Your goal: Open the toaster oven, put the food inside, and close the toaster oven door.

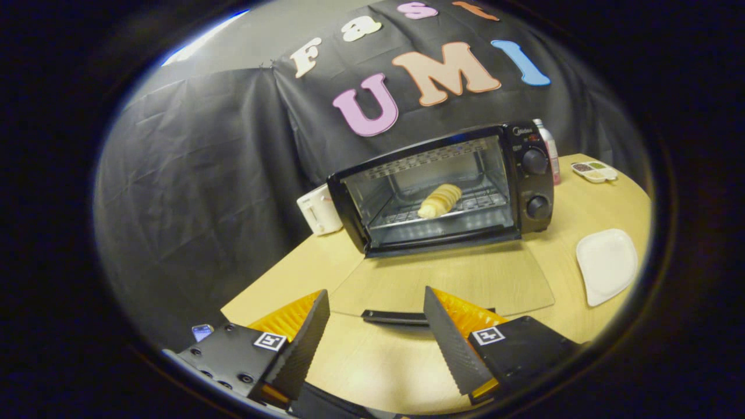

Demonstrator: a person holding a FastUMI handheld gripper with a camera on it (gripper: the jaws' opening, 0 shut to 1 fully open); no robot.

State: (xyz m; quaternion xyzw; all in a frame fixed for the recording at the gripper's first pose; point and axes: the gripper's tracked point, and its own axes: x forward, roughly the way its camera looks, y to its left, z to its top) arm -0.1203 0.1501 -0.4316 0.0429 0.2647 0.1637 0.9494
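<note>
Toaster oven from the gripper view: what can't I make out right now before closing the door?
- Toaster oven knob settings: too small to read.
- Door handle: right end hidden behind a finger of the open gripper.
- White appliance: partly hidden behind the oven.
- Bottle: mostly behind the oven.
- Small tray: contents too small to identify.

Overall exposure dim; booth wall near black, creases lit faintly; light arrives from overhead, pooling as soft glare on table close to my gripper, fingers spread apart with nothing between them; toaster oven interior picks up bright reflections off rack and glass; focus acceptable at centre; strong fisheye bending and softness toward rim; bluish fringe along upper rim.
</note>
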